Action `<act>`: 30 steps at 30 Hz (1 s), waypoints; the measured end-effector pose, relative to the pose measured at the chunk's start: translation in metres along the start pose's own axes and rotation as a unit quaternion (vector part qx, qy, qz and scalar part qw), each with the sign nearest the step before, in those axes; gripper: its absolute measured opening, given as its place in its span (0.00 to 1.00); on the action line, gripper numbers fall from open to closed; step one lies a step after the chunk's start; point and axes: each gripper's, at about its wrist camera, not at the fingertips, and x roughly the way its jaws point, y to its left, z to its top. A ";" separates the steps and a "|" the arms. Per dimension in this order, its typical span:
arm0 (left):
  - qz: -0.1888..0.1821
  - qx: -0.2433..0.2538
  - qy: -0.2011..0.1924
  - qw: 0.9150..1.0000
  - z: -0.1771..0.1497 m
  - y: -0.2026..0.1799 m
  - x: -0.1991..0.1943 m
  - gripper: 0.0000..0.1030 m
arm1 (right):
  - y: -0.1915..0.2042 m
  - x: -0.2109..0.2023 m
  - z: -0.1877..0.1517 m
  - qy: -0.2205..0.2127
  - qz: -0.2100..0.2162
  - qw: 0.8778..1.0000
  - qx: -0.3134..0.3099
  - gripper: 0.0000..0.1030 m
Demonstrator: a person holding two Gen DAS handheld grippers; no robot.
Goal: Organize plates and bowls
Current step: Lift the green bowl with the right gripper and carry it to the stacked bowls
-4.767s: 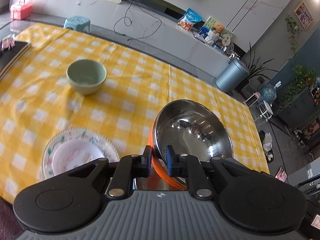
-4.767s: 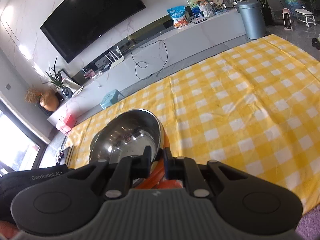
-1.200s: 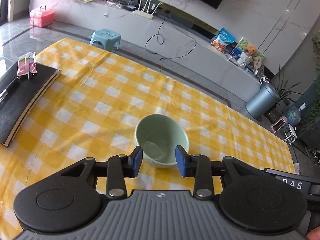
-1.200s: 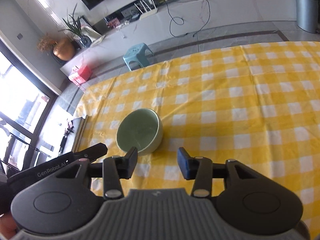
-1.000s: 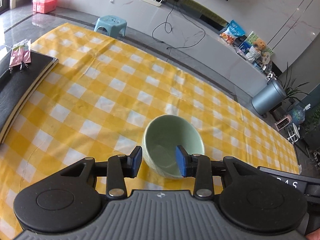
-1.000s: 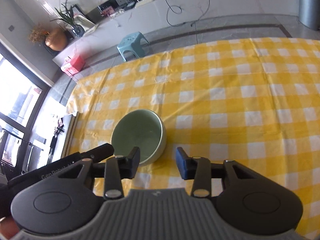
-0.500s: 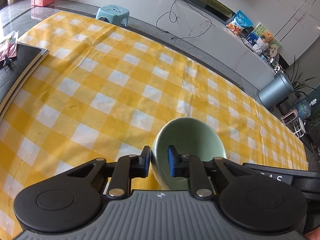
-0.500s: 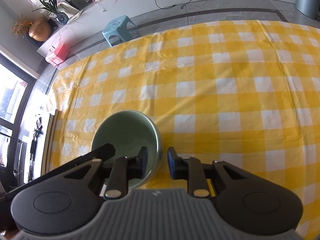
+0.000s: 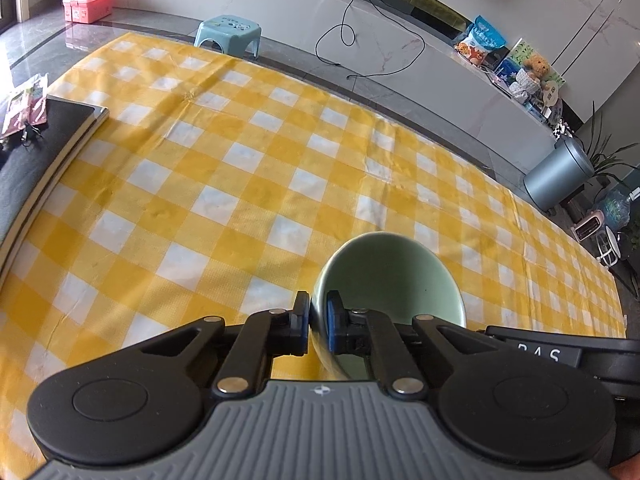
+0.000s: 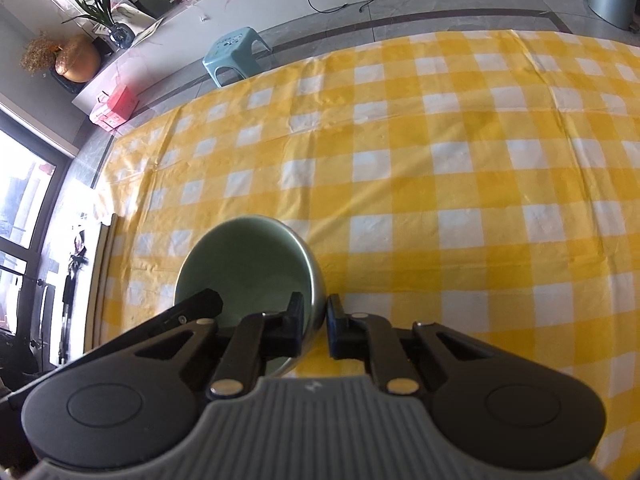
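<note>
Both grippers clamp the green bowl (image 9: 394,276) over our yellow checked cloth (image 9: 224,168): left gripper (image 9: 318,316) pinches its rim at 9 o'clock, right gripper (image 10: 315,320) pinches the wall at 3 o'clock.

home living room: media console (image 9: 400,20), stool (image 9: 228,32), houseplant (image 10: 96,8).

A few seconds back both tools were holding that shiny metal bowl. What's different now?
The metal bowl is gone from view, let go somewhere out of frame. Both grippers went to the green bowl, open at first, and closed their jaws on its rim: the left gripper on one side, the right gripper on the opposite side. The yellow checked tablecloth and the blue stool behind the table look unchanged.
</note>
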 end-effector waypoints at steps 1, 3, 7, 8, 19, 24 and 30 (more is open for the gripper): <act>0.000 -0.001 -0.001 1.000 -0.002 -0.003 -0.007 0.08 | 0.000 -0.004 -0.002 -0.002 0.002 1.000 -0.001 0.09; 0.001 -0.001 -0.004 1.000 -0.007 -0.007 -0.019 0.08 | 0.000 -0.017 -0.006 -0.005 0.007 1.000 -0.001 0.09; -0.008 -0.007 -0.010 1.000 -0.020 -0.018 -0.049 0.08 | -0.003 -0.048 -0.018 -0.012 0.019 1.000 -0.006 0.09; -0.013 -0.013 -0.013 1.000 -0.024 -0.021 -0.057 0.08 | -0.004 -0.056 -0.022 -0.014 0.021 1.000 -0.011 0.09; -0.081 -0.011 -0.043 0.996 -0.079 -0.081 -0.132 0.10 | -0.059 -0.171 -0.083 -0.057 0.051 0.997 -0.001 0.09; -0.103 0.009 -0.039 0.994 -0.106 -0.111 -0.144 0.10 | -0.091 -0.215 -0.109 -0.085 0.042 0.995 0.010 0.09; -0.116 0.022 -0.016 0.993 -0.135 -0.129 -0.141 0.11 | -0.126 -0.237 -0.141 -0.091 0.036 0.995 0.028 0.09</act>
